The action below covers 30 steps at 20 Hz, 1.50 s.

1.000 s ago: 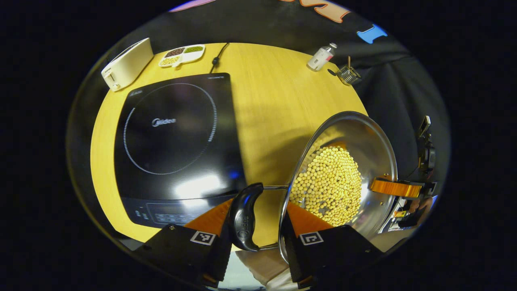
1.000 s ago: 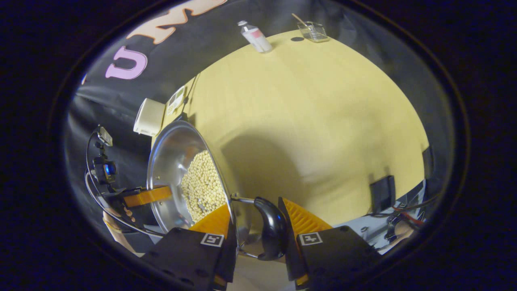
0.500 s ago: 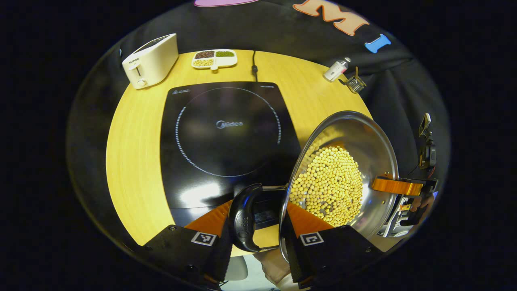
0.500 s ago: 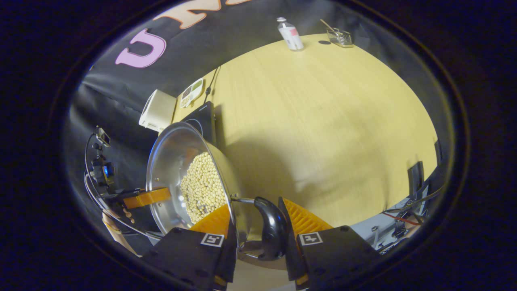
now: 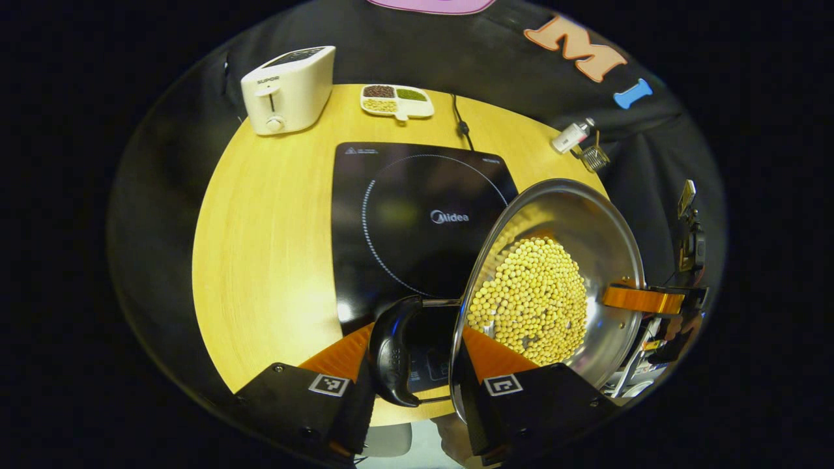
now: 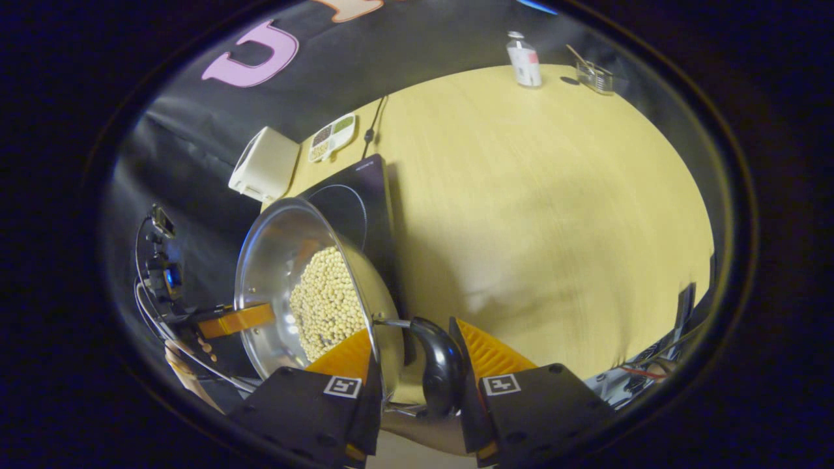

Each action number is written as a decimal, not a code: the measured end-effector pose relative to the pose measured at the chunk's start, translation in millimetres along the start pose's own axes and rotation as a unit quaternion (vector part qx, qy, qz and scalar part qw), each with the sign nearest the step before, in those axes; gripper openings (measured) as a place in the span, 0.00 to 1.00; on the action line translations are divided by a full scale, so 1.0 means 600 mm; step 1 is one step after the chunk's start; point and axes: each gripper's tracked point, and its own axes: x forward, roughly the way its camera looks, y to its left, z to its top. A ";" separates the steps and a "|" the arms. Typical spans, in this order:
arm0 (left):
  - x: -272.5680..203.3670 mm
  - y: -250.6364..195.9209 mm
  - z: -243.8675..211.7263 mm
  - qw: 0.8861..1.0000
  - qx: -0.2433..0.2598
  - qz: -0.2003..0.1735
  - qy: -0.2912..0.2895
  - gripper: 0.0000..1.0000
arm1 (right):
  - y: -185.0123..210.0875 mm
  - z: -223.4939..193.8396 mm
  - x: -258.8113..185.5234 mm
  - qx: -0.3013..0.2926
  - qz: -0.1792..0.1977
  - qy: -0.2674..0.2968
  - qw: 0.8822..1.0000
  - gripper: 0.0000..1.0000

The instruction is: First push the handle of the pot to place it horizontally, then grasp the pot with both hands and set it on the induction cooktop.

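A steel pot (image 5: 586,221) holding yellow beans (image 5: 531,296) hangs tilted above the table, over the near right corner of the black induction cooktop (image 5: 417,215). My left gripper (image 5: 414,339) is shut across one black side handle (image 5: 391,352) and the pot's rim. My right gripper (image 6: 417,348) clamps the opposite black handle (image 6: 440,371) and rim in the same way. In the right gripper view the pot (image 6: 273,247) covers part of the cooktop (image 6: 355,202). Each view shows the other gripper's orange finger across the pot: right gripper (image 5: 642,299), left gripper (image 6: 234,319).
On the round wooden table (image 5: 267,228) a white toaster (image 5: 287,88) and a divided dish of beans (image 5: 396,101) stand behind the cooktop, beside its cable (image 5: 459,120). A small bottle (image 5: 572,135) and a glass holder (image 5: 593,156) sit at the far right edge.
Both grippers have carried the pot leftward across the table. It hung over bare wood before and now overlaps the cooktop's near right corner. Both grips are unchanged.
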 end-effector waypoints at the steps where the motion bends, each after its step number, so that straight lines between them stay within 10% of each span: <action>1: 0.000 0.000 0.002 1.000 -0.004 0.004 -0.006 0.61 | 0.009 0.010 0.006 -0.005 0.003 -0.001 1.000 0.47; 30: -0.027 -0.003 0.007 0.993 0.002 0.088 -0.083 0.60 | 0.078 0.168 0.182 -0.029 0.031 -0.007 0.999 0.46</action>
